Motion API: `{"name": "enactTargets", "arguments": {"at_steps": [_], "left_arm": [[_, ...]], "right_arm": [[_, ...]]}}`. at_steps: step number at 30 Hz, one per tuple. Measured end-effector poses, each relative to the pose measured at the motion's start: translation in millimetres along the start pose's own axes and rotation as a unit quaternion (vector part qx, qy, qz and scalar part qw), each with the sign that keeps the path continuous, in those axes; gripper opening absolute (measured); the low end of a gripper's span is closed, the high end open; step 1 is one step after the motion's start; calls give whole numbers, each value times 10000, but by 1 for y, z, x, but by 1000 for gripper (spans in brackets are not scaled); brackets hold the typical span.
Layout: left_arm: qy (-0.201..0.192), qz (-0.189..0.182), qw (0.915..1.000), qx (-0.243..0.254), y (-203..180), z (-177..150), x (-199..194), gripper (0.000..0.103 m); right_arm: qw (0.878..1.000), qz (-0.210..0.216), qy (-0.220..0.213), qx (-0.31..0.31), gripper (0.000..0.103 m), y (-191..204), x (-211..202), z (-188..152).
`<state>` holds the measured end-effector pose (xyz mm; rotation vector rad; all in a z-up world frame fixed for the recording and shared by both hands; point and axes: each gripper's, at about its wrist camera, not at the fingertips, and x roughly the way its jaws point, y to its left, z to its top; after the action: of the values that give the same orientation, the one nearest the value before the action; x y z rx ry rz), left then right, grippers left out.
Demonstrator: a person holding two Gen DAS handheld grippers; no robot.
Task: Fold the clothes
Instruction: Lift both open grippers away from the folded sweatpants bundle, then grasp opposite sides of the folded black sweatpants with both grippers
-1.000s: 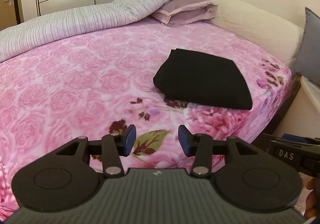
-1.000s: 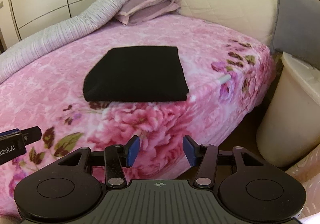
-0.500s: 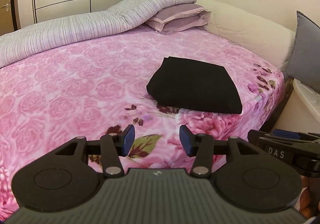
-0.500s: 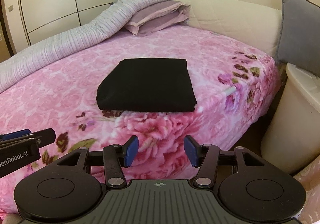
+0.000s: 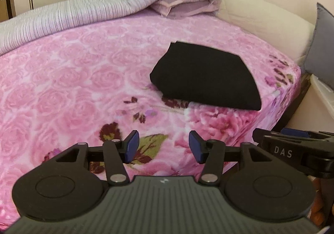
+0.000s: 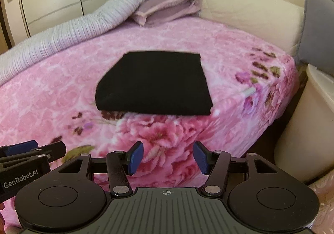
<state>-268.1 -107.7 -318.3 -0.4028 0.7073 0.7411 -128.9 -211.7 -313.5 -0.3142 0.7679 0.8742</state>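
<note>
Black cloth (image 6: 153, 83) lies on the pink rose-patterned blanket (image 5: 62, 79) as a flat, squared bundle with straight edges, near the bed's corner and just short of the drop on the near side; it lies folded, as the task would want it. Both tools hang in the air short of it, side by side: the left gripper (image 5: 163, 148) with its blue pads spread and nothing between them, the right gripper (image 6: 168, 160) likewise parted and empty, neither touching the fabric. From where I stand, the risk is in the bundle's place: it sits close to the edge, so a careless nudge or a one-sided pinch could drag the top layer, spoil the crisp edges, or tip the bundle off the mattress towards the pale bin (image 6: 302, 140) beside the bed. The plush blanket could also be caught together with the cloth if the pads come in too low. Much is hard to read: the fabric is so dark that layers and creases vanish, so I cannot tell what garment it is or how many folds it holds. A small white thing (image 6: 247, 91) near the bed's edge is too blurred to name, and the hands holding the tools are almost wholly out of sight.
</note>
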Motion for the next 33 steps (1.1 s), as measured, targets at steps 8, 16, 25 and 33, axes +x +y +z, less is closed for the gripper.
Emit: {"name": "enactTargets", "arguments": {"at_steps": [8, 16, 25, 33], "left_arm": [[330, 27, 9994, -62, 4, 9, 48, 48], [479, -15, 9989, 9, -1, 24, 84, 48], [500, -238, 9984, 115, -5, 45, 108, 48], [310, -954, 9947, -219, 34, 87, 127, 48]], "right_arm": [[9989, -123, 451, -15, 57, -6, 51, -1], [9972, -290, 681, 102, 57, -24, 85, 7], [9971, -355, 671, 71, 57, -41, 102, 21], [9958, 288, 276, 827, 57, -127, 106, 52]]}}
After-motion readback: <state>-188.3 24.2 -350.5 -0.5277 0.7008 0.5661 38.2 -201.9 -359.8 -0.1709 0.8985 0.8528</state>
